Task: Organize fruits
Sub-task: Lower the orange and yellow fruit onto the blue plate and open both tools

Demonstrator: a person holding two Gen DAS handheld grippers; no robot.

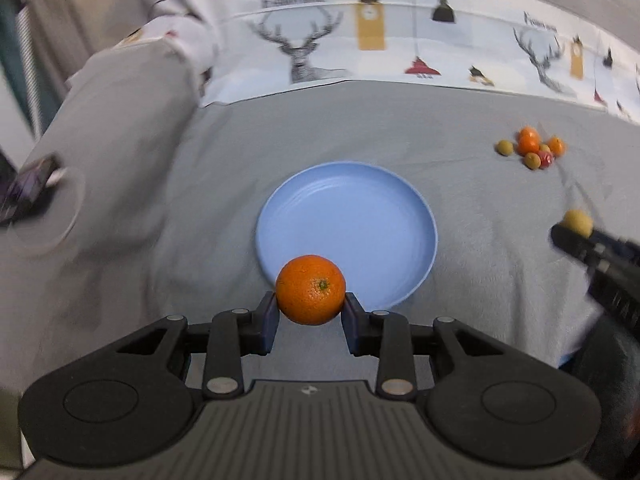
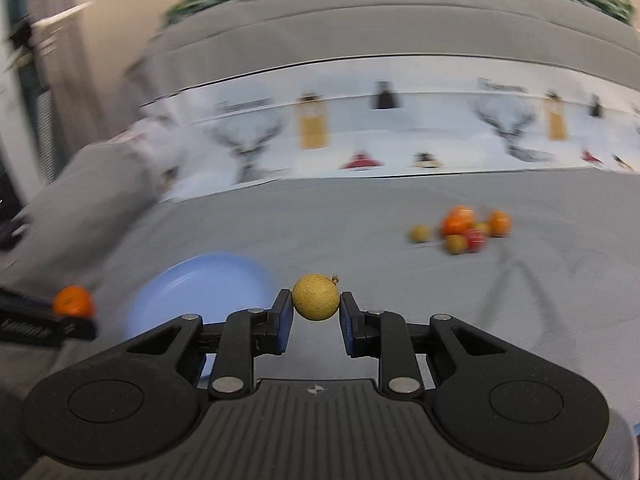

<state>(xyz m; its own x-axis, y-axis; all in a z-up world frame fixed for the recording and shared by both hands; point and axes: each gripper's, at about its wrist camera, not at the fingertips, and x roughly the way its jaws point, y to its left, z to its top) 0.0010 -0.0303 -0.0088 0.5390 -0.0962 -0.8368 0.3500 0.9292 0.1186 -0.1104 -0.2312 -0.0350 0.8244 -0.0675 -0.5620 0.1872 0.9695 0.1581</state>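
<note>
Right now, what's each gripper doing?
Left gripper: shut on the orange.
Right gripper: shut on the small yellow fruit.

In my left jaws I hold an orange [image 1: 311, 289] over the near rim of the blue plate [image 1: 348, 216], in my right a small yellow-brown fruit [image 2: 315, 297], and the other fruits [image 1: 531, 147] lie together far right.

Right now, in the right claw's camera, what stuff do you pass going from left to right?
Orange in the left claw → blue plate → yellow fruit in the right claw → pile of little fruits.
</note>
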